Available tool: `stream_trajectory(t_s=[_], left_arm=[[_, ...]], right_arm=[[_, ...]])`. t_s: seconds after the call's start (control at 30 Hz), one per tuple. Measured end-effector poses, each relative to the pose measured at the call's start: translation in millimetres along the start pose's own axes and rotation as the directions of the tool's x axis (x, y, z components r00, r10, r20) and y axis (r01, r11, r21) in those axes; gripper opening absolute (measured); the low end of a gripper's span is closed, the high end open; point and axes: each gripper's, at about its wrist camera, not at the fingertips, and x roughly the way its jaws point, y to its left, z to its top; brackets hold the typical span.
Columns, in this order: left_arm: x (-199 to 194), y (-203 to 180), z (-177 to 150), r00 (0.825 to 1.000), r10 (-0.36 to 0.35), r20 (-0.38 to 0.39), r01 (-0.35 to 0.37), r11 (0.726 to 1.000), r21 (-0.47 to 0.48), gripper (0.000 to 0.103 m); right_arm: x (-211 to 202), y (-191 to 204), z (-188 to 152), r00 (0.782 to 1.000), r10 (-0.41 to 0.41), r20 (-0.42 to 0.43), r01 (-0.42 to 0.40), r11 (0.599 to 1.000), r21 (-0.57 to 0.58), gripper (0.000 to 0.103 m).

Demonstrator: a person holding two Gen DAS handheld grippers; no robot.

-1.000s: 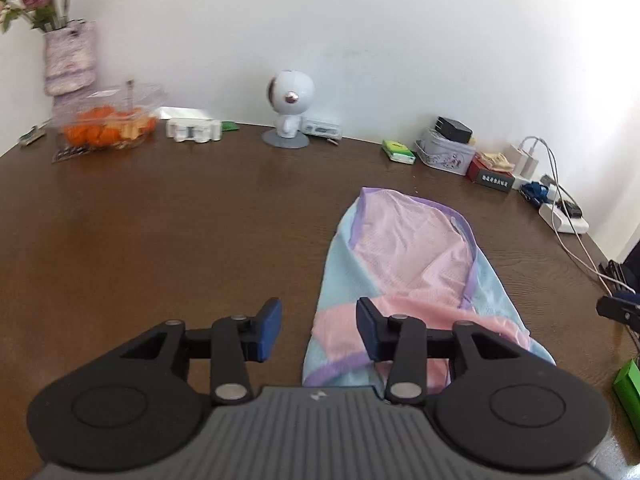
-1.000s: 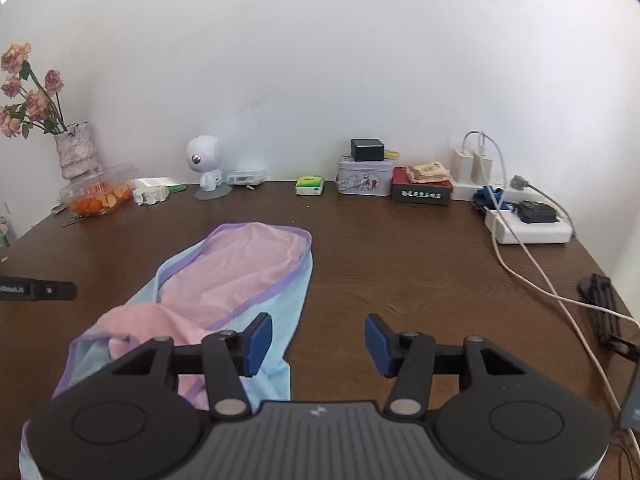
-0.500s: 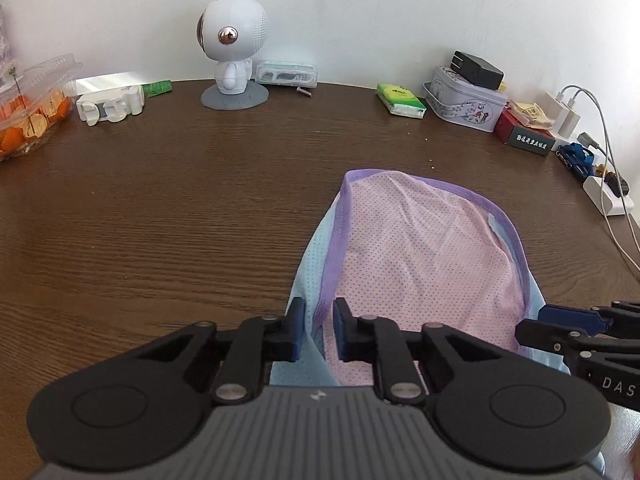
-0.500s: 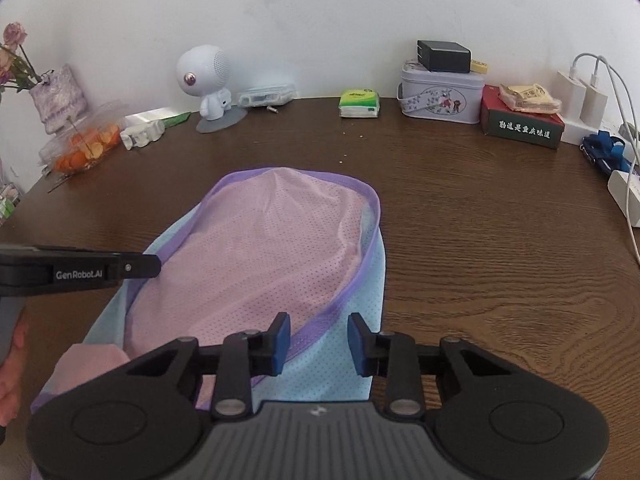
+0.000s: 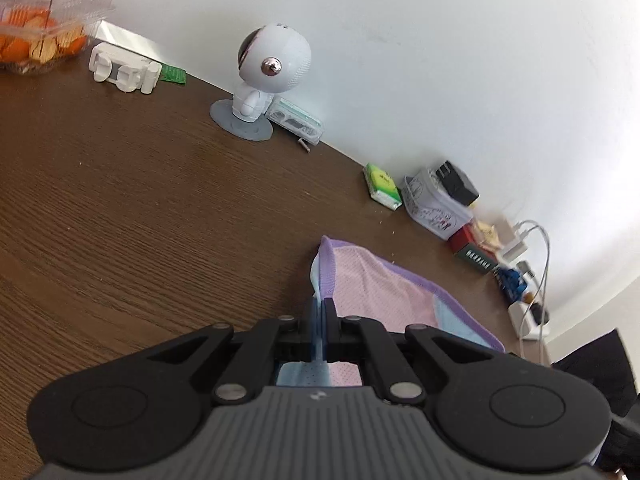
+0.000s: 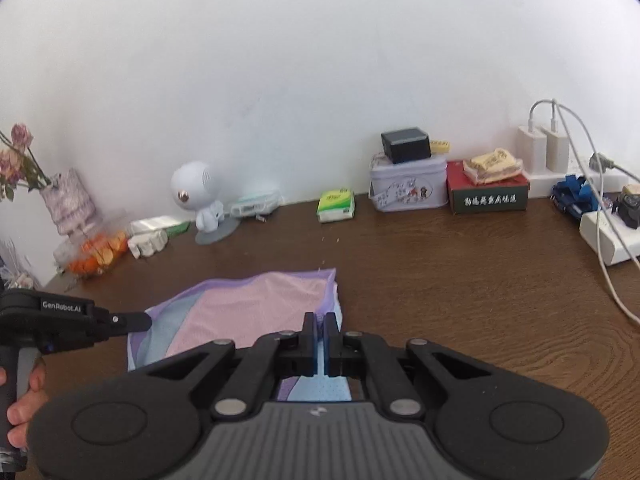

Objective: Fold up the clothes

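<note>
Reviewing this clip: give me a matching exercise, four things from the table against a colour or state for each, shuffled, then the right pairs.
Things:
1. garment
2. tissue pack
3. robot figurine
4. left gripper

Colour or state:
A. white, on a grey round base
B. shut on the cloth's edge
C. pink with purple trim
D. green and white, near the wall

Pairs: 1-C, 2-D, 3-A, 4-B

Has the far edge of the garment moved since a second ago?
Yes. The garment is folded shorter; its far edge now lies farther from the tissue pack at the wall, pulled toward the camera.
</note>
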Motion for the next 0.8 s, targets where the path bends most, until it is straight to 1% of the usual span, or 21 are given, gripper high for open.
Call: stream_trajectory(t_s=[0.03,0.1,0.2,0.23,0.27,0.3,0.33,0.37,0.4,0.43,0.47,0.5,0.53,0.57,0.6,0.63,0.67,0.7,0.73,0.77,0.8], left_arm=[[1.4,5.7,3.3,1.0,0.003,0.001,-0.003,1.0,-0.027,0.002],[5.7,15.3,6.5,0.999,0.045,0.013,-0.045,0.997,-0.058,0.002],[14.8,27.3,10.3,0.999,0.055,0.003,-0.054,0.993,-0.101,0.002],[16.3,28.2,10.7,0.998,0.068,0.002,-0.067,0.993,-0.094,0.007],[17.2,28.2,10.6,0.996,0.087,0.005,-0.086,0.993,-0.083,0.012],[17.5,26.9,10.9,0.995,0.104,0.008,-0.103,0.992,-0.067,0.026],[17.1,24.1,11.7,0.993,0.114,0.011,-0.113,0.993,-0.043,0.034],[16.1,19.3,12.7,0.993,0.121,0.016,-0.121,0.993,-0.008,0.034],[15.1,13.7,13.9,0.992,0.128,0.023,-0.128,0.991,0.031,0.034],[14.3,7.7,14.9,0.99,0.135,0.029,-0.137,0.988,0.066,0.034],[14.6,-0.4,14.9,0.988,0.151,0.031,-0.154,0.982,0.112,0.034],[16.2,-9.3,14.6,0.984,0.175,0.03,-0.178,0.97,0.163,0.034],[19.0,-19.1,10.8,0.977,0.211,0.039,-0.215,0.95,0.226,0.031],[22.2,-29.3,5.4,0.967,0.25,0.055,-0.255,0.922,0.292,0.028],[25.8,-39.5,-1.7,0.954,0.289,0.078,-0.297,0.883,0.363,0.019],[30.0,-47.9,-9.3,0.944,0.318,0.088,-0.324,0.844,0.428,0.013],[34.4,-55.4,-16.9,0.935,0.342,0.092,-0.342,0.804,0.487,0.013],[38.0,-58.8,-21.6,0.931,0.356,0.086,-0.347,0.781,0.52,0.012],[42.2,-58.1,-24.7,0.926,0.37,0.072,-0.349,0.771,0.532,0.012],[45.6,-55.1,-26.2,0.925,0.375,0.059,-0.347,0.773,0.531,0.012],[48.3,-51.5,-27.1,0.925,0.376,0.045,-0.343,0.78,0.524,0.008]], right_arm=[[0.0,-3.6,2.9,0.999,-0.024,0.025,0.024,1.0,0.007,0.002],[2.9,-13.2,7.1,0.997,-0.056,0.053,0.054,0.998,0.042,0.002],[17.7,-28.1,7.6,0.995,-0.093,0.028,0.09,0.992,0.09,0.002],[22.5,-30.3,6.3,0.993,-0.115,0.024,0.113,0.99,0.086,0.002],[27.2,-32.2,5.8,0.99,-0.137,0.016,0.135,0.987,0.083,0.002],[30.4,-33.6,5.7,0.988,-0.157,0.009,0.156,0.984,0.082,0.006],[31.9,-33.8,6.4,0.985,-0.17,0.002,0.17,0.983,0.077,0.009],[31.9,-32.8,7.2,0.985,-0.175,-0.007,0.175,0.983,0.064,0.01],[30.6,-30.8,9.3,0.986,-0.167,-0.016,0.167,0.984,0.06,0.013],[29.3,-28.5,11.5,0.987,-0.157,-0.026,0.158,0.986,0.054,0.016],[28.0,-24.0,14.2,0.99,-0.135,-0.04,0.137,0.99,0.043,0.016],[27.0,-19.3,16.6,0.992,-0.114,-0.057,0.116,0.993,0.03,0.016],[29.2,-12.9,17.3,0.991,-0.096,-0.092,0.097,0.995,0.005,0.016],[31.6,-6.8,17.7,0.988,-0.081,-0.129,0.079,0.997,-0.018,0.016],[35.6,-2.4,16.5,0.982,-0.076,-0.171,0.071,0.997,-0.036,0.016],[39.8,2.1,13.8,0.974,-0.072,-0.217,0.062,0.997,-0.052,0.016],[42.0,6.7,10.3,0.968,-0.065,-0.243,0.051,0.997,-0.061,0.016],[44.8,9.0,7.5,0.963,-0.06,-0.264,0.044,0.997,-0.065,0.016],[47.8,10.6,4.3,0.959,-0.063,-0.277,0.046,0.997,-0.067,0.016],[50.8,12.2,1.2,0.955,-0.066,-0.29,0.049,0.996,-0.069,0.017],[53.1,13.1,-0.8,0.953,-0.068,-0.297,0.049,0.996,-0.072,0.018]])
